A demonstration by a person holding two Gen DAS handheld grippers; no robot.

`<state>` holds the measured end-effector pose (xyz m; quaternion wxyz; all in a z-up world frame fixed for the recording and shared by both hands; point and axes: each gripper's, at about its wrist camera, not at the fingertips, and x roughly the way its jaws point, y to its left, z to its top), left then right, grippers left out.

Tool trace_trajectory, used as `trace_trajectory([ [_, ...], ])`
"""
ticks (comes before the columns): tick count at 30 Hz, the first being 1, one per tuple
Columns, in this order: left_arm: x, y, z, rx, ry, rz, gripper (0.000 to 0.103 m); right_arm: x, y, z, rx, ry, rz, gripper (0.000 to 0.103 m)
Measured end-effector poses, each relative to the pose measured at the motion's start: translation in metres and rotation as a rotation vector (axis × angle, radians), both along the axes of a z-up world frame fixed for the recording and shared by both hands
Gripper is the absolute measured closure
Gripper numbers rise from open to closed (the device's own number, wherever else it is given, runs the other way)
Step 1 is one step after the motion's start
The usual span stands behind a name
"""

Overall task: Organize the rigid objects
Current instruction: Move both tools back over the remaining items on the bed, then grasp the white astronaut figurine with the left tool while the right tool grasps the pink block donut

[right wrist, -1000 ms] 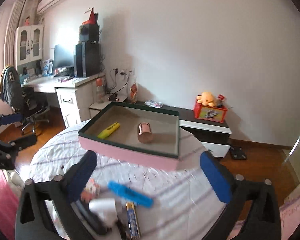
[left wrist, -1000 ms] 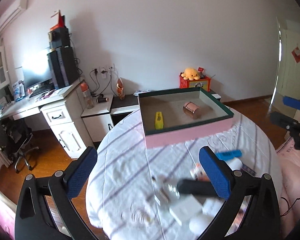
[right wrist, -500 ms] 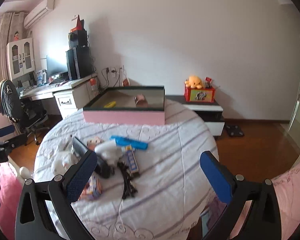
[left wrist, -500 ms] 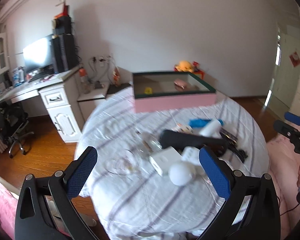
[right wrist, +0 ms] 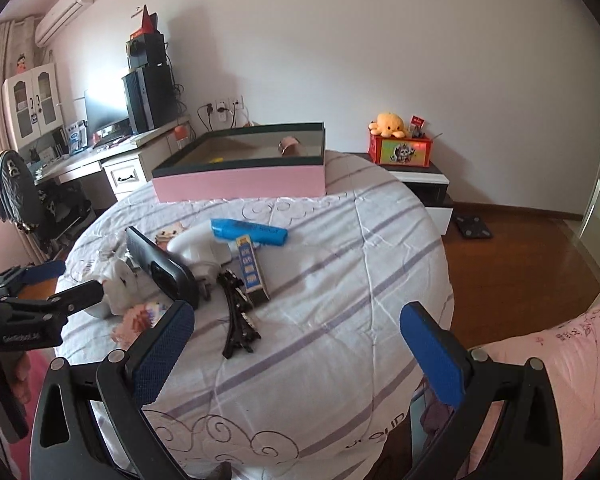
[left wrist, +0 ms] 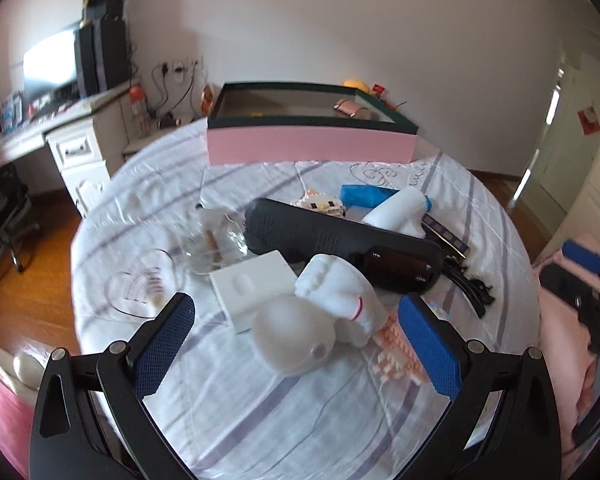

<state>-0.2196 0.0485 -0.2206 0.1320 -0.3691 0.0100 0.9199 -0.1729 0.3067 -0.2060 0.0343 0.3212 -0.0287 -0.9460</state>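
A pink box with a dark green rim stands at the far side of the round table; a copper cup and a yellow item lie inside it. In front of my open left gripper lies a white figurine, with a white block, a long black device, a white bottle and a blue pen case beyond. My right gripper is open over bare cloth, near a black hair clip. The blue pen case and pink box lie farther off.
Clear glass pieces and a heart-shaped dish lie on the left of the table. A desk with a monitor stands left. A low cabinet carries a red toy box. Pink bedding lies at right.
Both grippers have pulled back and dropped from the pink box toward the near side of the table. The cluttered objects now fill the foreground; the box looks farther away.
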Motion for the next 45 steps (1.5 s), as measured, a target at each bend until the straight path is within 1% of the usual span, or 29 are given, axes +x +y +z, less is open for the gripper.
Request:
trace_trajectory([
  [4,-0.012,0.008,-0.014,-0.010,-0.034,0.026,0.001,-0.006,0.002,-0.007,-0.012,-0.020,0.009,0.000],
  [5,-0.014,0.009,-0.016,-0.006,-0.036,0.031,0.003,-0.007,0.002,-0.009,-0.014,-0.023,0.011,0.000],
  [6,-0.014,0.009,-0.016,-0.001,-0.033,0.026,0.007,-0.008,0.001,-0.010,-0.015,-0.024,0.012,0.000],
  [8,-0.014,0.010,-0.015,-0.007,-0.014,0.020,0.010,-0.011,0.000,-0.013,-0.015,-0.033,0.022,0.000],
  [10,-0.013,0.009,-0.013,-0.012,0.002,0.011,0.016,-0.013,-0.002,-0.015,-0.016,-0.037,0.024,0.000],
  [11,-0.013,0.007,-0.012,-0.003,0.008,0.007,0.017,-0.014,-0.003,-0.016,-0.018,-0.042,0.027,0.000],
  [14,-0.010,0.002,-0.006,0.012,0.019,-0.011,0.024,-0.017,-0.006,-0.019,-0.015,-0.050,0.032,0.000],
  [15,-0.008,0.001,-0.004,0.012,0.026,-0.017,0.029,-0.018,-0.007,-0.020,-0.014,-0.054,0.034,0.000],
  [16,-0.006,0.000,0.000,0.010,0.032,-0.028,0.037,-0.018,-0.009,-0.019,-0.012,-0.052,0.034,0.000],
  [17,-0.004,0.000,0.002,0.003,0.038,-0.038,0.041,-0.018,-0.010,-0.019,-0.010,-0.050,0.034,0.000],
  [18,-0.002,-0.001,0.004,0.001,0.044,-0.049,0.052,-0.019,-0.011,-0.019,-0.008,-0.051,0.037,0.000],
  [22,0.003,-0.006,0.006,0.010,0.039,-0.073,0.052,-0.021,-0.016,-0.018,0.002,-0.055,0.043,0.000],
  [26,0.005,-0.010,0.005,0.015,0.043,-0.085,0.049,-0.021,-0.023,-0.017,0.010,-0.057,0.057,0.000],
  [28,0.006,-0.010,0.003,0.012,0.038,-0.083,0.039,-0.020,-0.026,-0.017,0.015,-0.056,0.064,0.000],
  [30,0.005,-0.009,-0.002,0.008,0.032,-0.085,0.035,-0.020,-0.028,-0.016,0.015,-0.057,0.067,0.000],
  [33,0.004,-0.008,-0.004,0.010,0.040,-0.091,0.035,-0.019,-0.029,-0.016,0.019,-0.059,0.066,0.000],
  [37,0.002,-0.006,-0.013,-0.012,0.018,-0.099,0.025,-0.019,-0.029,-0.018,0.022,-0.067,0.062,0.000],
  [39,0.000,-0.006,-0.020,-0.016,-0.002,-0.095,0.024,-0.018,-0.028,-0.018,0.019,-0.067,0.060,0.000],
  [41,-0.003,-0.007,-0.031,-0.028,-0.043,-0.079,0.024,-0.019,-0.028,-0.019,0.019,-0.072,0.058,0.000],
  [44,0.000,-0.011,-0.033,-0.016,-0.028,-0.072,0.027,-0.019,-0.029,-0.021,0.023,-0.077,0.061,0.000],
  [45,0.000,-0.014,-0.032,0.006,-0.027,-0.061,0.027,-0.019,-0.029,-0.021,0.023,-0.078,0.062,0.000],
])
